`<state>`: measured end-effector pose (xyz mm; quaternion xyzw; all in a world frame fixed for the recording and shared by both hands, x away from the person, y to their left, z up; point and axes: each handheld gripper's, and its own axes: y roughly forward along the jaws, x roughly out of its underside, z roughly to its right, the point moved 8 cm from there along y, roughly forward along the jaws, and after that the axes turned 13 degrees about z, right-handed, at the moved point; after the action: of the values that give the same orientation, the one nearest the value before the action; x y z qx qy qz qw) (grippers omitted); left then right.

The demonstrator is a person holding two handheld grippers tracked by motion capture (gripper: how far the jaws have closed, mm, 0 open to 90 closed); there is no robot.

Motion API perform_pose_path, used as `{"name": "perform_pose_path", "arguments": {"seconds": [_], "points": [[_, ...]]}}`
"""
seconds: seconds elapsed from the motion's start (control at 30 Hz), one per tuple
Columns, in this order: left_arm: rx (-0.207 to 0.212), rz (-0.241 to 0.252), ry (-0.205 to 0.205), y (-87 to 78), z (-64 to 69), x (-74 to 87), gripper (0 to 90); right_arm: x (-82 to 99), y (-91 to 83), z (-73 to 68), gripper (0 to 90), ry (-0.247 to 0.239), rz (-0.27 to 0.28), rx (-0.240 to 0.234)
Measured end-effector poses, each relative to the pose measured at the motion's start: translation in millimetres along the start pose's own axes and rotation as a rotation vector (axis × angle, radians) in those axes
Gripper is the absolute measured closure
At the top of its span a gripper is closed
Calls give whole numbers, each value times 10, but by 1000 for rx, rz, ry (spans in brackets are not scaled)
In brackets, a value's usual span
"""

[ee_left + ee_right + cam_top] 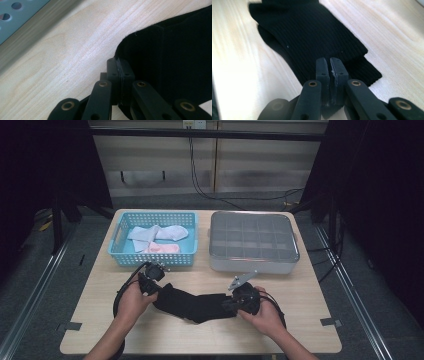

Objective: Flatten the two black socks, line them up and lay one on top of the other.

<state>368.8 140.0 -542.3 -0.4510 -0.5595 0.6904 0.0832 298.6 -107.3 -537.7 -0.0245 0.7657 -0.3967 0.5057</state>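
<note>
Left hand-held gripper (161, 289) clamped on one end of the black sock (197, 305); right hand-held gripper (227, 304) pinched on the ribbed cuff end. Sock lies flat on the worktop (300, 320), stretched between them, near the front edge. Behind: blue basket (117, 251) with pale socks (157, 234), grey compartment tray (252, 262) beside it.

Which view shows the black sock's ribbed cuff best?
The right gripper view: the black sock shows its ribbing and layered cuff edges close up. The high view has the whole sock as a dark shape; the left gripper view has a plain black edge.
</note>
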Motion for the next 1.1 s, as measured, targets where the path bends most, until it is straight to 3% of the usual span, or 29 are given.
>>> {"name": "perform_pose_path", "arguments": {"seconds": [0.23,0.43,0.7,0.83,1.1], "points": [[2,5,-21,5,-7,-3,891,21,-224,10,862,19,19,9],[4,6,-31,-4,-19,5,890,199,-152,12,848,47,-1,-2],[-27,-20,-50,-69,-156,108,890,175,-138,16,845,23,-12,-6],[-7,-17,-76,-85,-167,155,889,173,-136,18,844,16,-14,-4],[-21,73,-89,-324,-180,8,740,104,-173,36,803,16,3,12]]}}
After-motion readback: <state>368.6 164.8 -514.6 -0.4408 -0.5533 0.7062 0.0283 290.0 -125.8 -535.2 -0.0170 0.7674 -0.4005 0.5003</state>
